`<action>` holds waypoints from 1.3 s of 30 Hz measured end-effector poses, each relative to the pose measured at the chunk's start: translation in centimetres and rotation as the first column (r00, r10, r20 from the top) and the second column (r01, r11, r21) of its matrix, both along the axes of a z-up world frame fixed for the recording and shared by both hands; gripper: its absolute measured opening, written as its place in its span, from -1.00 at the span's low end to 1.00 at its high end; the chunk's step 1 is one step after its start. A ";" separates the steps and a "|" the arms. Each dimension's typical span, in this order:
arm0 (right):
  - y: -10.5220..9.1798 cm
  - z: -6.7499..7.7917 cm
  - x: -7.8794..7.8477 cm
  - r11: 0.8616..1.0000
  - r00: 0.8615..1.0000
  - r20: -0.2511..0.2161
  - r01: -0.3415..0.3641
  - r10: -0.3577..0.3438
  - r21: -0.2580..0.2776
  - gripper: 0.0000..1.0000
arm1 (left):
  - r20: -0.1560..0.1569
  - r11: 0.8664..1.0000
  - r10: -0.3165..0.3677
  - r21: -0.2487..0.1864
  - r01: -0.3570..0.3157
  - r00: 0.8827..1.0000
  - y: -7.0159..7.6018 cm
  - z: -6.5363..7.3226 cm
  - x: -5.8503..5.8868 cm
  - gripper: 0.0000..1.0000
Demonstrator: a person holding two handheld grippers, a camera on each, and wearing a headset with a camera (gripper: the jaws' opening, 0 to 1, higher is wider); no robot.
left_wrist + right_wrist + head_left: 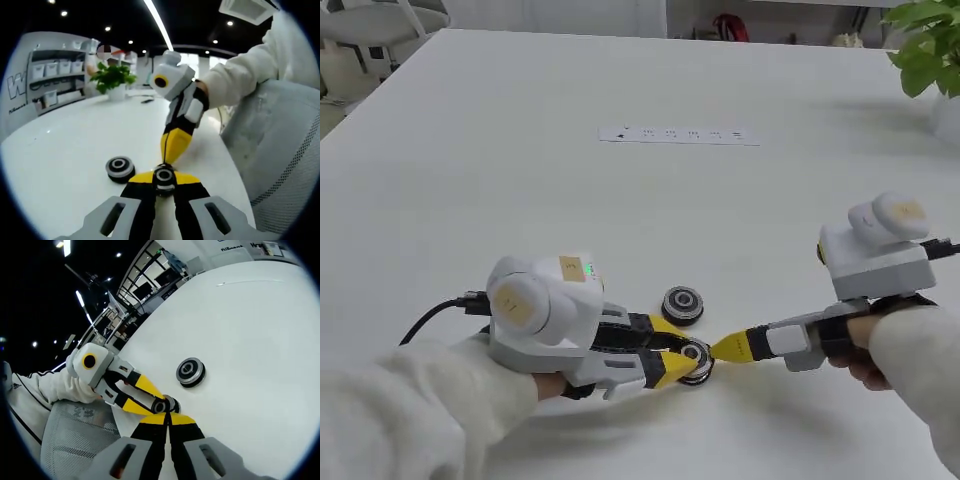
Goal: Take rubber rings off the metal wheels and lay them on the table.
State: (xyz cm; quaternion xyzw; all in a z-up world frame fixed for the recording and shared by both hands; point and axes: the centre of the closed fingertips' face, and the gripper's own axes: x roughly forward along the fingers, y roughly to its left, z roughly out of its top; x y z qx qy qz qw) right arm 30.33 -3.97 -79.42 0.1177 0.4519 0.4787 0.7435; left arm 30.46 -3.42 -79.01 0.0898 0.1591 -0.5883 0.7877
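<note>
Black rubber wraps each small silver metal wheel like a tyre. In the head view the held wheel (pixel 696 362) sits low over the white tabletop (pixel 520 160), clamped on its sides by the left tongs (pixel 680 364). The right tongs (pixel 725 349) meet it from the opposite side, tips pressed together against its rim. A second ringed wheel (pixel 682 305) lies flat just behind, untouched. Farther off are a white power strip (pixel 675 135) and a green leafy plant (pixel 925 45).

In the left gripper view the yellow tips pinch the held wheel (pixel 164 177) from both sides. The right tongs (pixel 174 150) point at its far edge, and the second ringed wheel (pixel 120 168) rests just beside. White shelves with bins (pixel 50 70) and ceiling spotlights mark a showroom-like room.

In the right gripper view the tongs' own jaws close to a thin seam at the held wheel (pixel 167 404). Whether they have nipped any rubber cannot be told.

The metal is probably dense, hard and slick, and the black rubber ring (pixel 173 401) soft, stretchy and snug in its groove. It is best taken at its outer lip while the metal faces are held. The tabletop looks smooth and glossy, so a freed wheel could roll.
</note>
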 end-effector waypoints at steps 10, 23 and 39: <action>0.2 0.3 0.1 1.000 1.000 0.012 -0.004 0.004 0.006 -1.00 | -0.002 1.000 0.003 -0.001 -0.003 1.000 0.1 0.1 0.1 -0.72; 0.5 0.7 0.3 1.000 1.000 0.022 -0.008 0.007 0.016 -1.00 | -0.010 1.000 0.008 -0.009 -0.008 1.000 0.2 0.1 0.1 -0.73; 0.5 0.8 0.2 1.000 1.000 0.023 -0.013 0.012 0.020 -1.00 | -0.002 1.000 0.008 -0.003 -0.008 1.000 0.0 0.1 0.1 -0.73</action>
